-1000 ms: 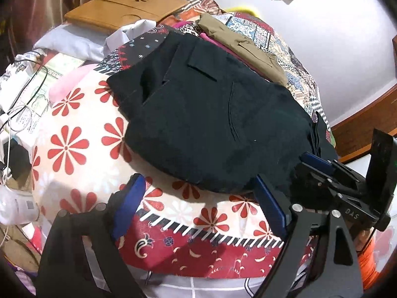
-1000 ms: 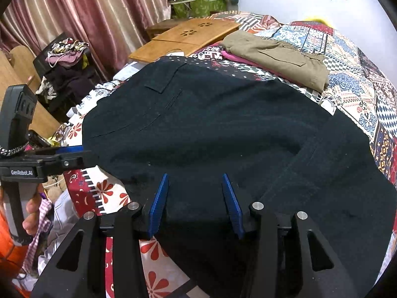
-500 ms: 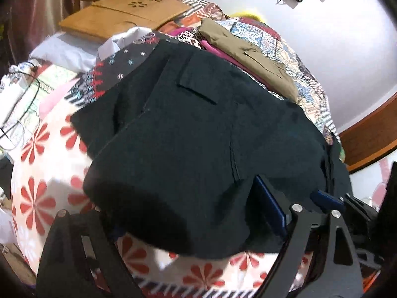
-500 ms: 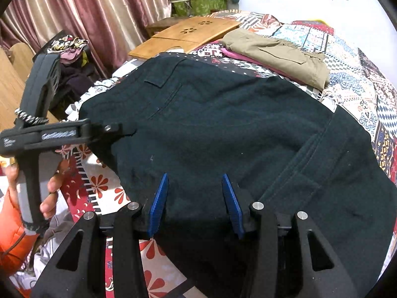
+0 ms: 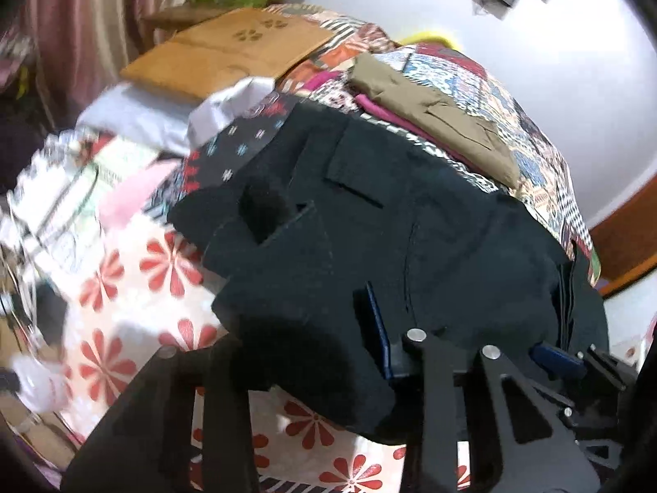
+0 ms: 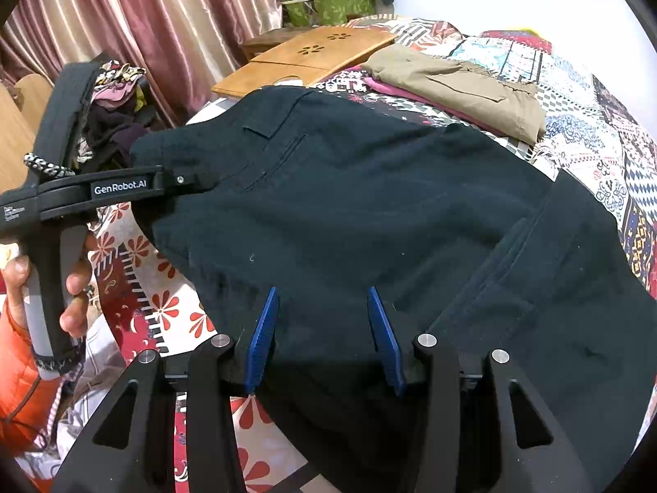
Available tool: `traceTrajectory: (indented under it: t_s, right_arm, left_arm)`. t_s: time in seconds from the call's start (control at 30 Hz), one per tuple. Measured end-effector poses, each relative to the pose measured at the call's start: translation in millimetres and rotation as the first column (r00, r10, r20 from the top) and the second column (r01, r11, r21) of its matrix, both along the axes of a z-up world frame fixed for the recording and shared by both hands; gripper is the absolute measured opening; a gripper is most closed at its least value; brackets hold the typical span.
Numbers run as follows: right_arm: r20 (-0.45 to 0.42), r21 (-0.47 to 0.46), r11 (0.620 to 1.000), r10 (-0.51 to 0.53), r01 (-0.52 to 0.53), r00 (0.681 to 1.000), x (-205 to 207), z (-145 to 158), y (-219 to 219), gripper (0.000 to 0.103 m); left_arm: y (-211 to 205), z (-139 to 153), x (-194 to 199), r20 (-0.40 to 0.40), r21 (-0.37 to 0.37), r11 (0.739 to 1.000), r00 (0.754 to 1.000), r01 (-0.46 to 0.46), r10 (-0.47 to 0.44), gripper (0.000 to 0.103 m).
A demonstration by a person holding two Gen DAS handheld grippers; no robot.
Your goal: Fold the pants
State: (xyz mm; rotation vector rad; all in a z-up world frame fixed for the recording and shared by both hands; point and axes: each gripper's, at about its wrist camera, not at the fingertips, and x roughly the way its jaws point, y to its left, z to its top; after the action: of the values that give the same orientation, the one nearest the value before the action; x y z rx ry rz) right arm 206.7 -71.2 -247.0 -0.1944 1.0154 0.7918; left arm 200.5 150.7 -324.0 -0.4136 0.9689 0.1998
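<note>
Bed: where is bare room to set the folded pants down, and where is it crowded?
Free: floral sheet left of the black pants, and patchwork quilt beyond the khaki pants. Crowded: the far side, around the wooden tray.

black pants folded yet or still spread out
Partly folded: the black pants lie doubled, layered edges visible at one end, broad across the bedspread. The left gripper lifts one corner.

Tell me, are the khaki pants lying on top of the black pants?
No, the khaki pants lie apart on the patterned bedspread, beyond the black pants.
</note>
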Motion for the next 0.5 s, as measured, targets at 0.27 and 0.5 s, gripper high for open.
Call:
traceTrajectory:
  t_s: [0.27,0.5]
  right_arm:
    - [0.018,0.082,0.996,-0.022,0.021,1.0,-3.2,30.3,-22.8,0.042]
    - [0.092,0.107,0.988,-0.117,0.107,0.989,-2.9,57.4,-67.8,0.042]
  left_arm:
    - [-14.5,29.2,11.6,0.067,0.089,0.995,0.996,0.054,-0.06,0.027]
    - [-32.8,68.3,28.0,0.147,0.141,0.985,0.982,0.098,-0.118,0.023]
